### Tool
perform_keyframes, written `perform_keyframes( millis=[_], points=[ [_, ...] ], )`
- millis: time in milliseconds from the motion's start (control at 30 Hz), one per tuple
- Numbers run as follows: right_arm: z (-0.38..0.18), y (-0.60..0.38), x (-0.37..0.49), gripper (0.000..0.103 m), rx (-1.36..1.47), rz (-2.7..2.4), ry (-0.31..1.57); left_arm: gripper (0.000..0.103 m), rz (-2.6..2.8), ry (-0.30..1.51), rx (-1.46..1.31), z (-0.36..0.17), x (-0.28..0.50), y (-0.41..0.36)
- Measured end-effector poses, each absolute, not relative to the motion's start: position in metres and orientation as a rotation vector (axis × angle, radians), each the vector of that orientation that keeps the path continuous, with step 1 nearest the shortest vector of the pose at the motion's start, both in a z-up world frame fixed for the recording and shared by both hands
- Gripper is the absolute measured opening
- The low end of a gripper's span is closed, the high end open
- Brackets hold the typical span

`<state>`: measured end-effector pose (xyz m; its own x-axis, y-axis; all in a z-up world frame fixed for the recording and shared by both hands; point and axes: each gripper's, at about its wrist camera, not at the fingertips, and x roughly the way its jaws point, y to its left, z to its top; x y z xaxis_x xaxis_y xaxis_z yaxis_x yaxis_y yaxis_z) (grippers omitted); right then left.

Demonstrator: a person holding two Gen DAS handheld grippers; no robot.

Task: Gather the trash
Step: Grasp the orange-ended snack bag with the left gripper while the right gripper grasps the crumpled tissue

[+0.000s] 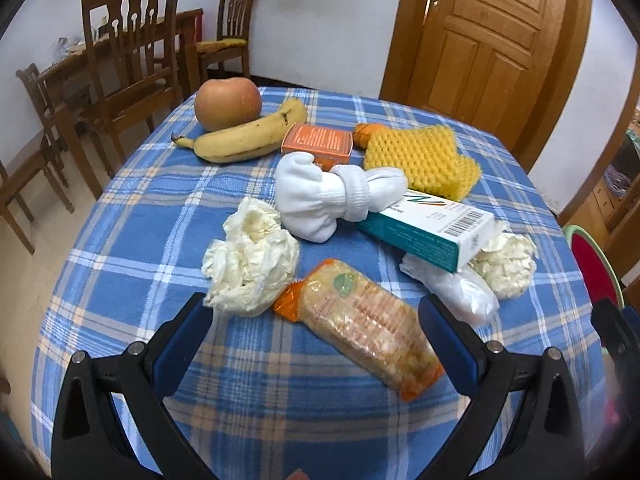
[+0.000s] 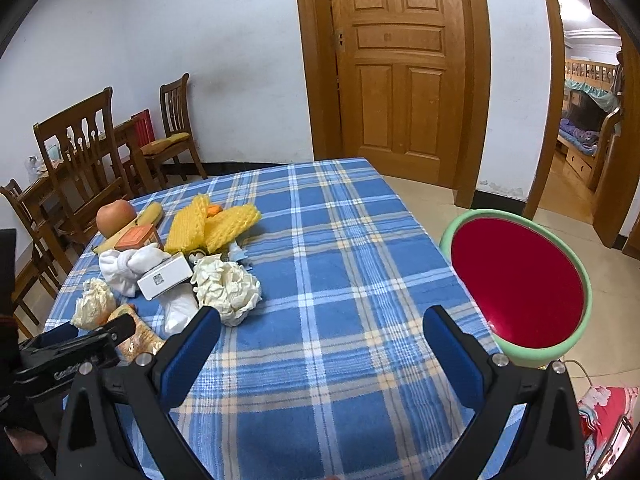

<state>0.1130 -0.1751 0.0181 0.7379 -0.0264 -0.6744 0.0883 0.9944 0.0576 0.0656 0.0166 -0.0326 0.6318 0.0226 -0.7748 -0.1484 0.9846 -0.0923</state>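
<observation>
The left gripper (image 1: 316, 320) is hovering with jaws spread wide at the frame's bottom; the right gripper (image 2: 322, 328) is likewise gaping, empty, at lower centre.

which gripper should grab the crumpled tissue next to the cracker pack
Left. The left gripper is open right at the crumpled tissue, one of its fingers nearly beside it. The right gripper faces bare tablecloth, farther away.
</observation>
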Motion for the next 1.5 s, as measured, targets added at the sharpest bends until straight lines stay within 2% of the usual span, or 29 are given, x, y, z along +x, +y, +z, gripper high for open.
perform_keyframes(
  millis=[300,500,600,767,867,1167,1367,1500],
  points=[
    [0.011,-0.185,0.117,0.103,0.11,-0.06,0.755,0.099,0.125,0.917,-0.086,-0.047,0.081,-0.004],
    [0.01,-0.186,0.117,0.103,0.111,-0.053,0.757,0.089,0.104,0.926,-0.096,-0.051,0.075,0.0],
    [0.009,-0.183,0.118,0.103,0.102,-0.039,0.758,0.077,0.103,0.918,-0.08,-0.05,0.069,0.003],
    [0.007,-0.173,0.125,0.103,0.098,-0.002,0.775,0.047,0.046,0.899,-0.111,-0.047,0.066,0.012],
    [0.005,-0.167,0.131,0.103,0.108,0.021,0.795,0.039,0.004,0.896,-0.129,-0.046,0.066,0.018],
    [0.001,-0.147,0.146,0.1,0.108,0.061,0.832,0.038,-0.081,0.858,-0.206,-0.036,0.057,0.032],
    [-0.009,-0.136,0.162,0.091,0.139,0.074,0.887,0.038,-0.147,0.815,-0.239,-0.029,0.051,0.038],
    [-0.016,-0.128,0.169,0.079,0.138,0.07,0.91,0.038,-0.193,0.811,-0.255,-0.03,0.051,0.041]
  ],
)
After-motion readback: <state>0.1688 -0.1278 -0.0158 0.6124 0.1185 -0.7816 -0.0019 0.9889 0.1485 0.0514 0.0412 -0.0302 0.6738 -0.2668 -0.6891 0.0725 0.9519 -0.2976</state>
